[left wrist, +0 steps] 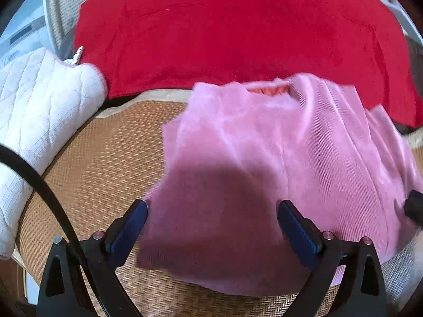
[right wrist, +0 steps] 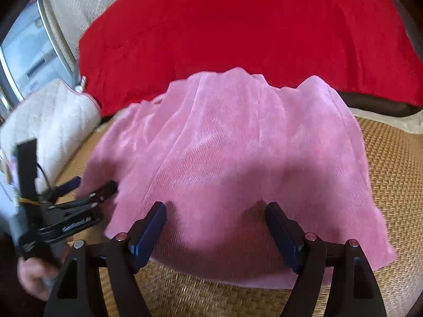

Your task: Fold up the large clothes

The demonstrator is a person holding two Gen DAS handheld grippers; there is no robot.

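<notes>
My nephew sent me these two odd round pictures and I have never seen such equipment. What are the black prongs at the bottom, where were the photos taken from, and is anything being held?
The prongs are two-finger grippers that a person holds, one in each hand. Each carries a wide-angle camera looking along its fingers, which makes the pictures round. One picture looks out from the left gripper, the other from the right gripper. Both stand open and hold nothing. Below them a pink ribbed garment lies on a woven straw-coloured mat. Behind it is a large red cloth, and to the left a white quilted cushion. The right-hand picture also shows the left gripper from the side.
</notes>
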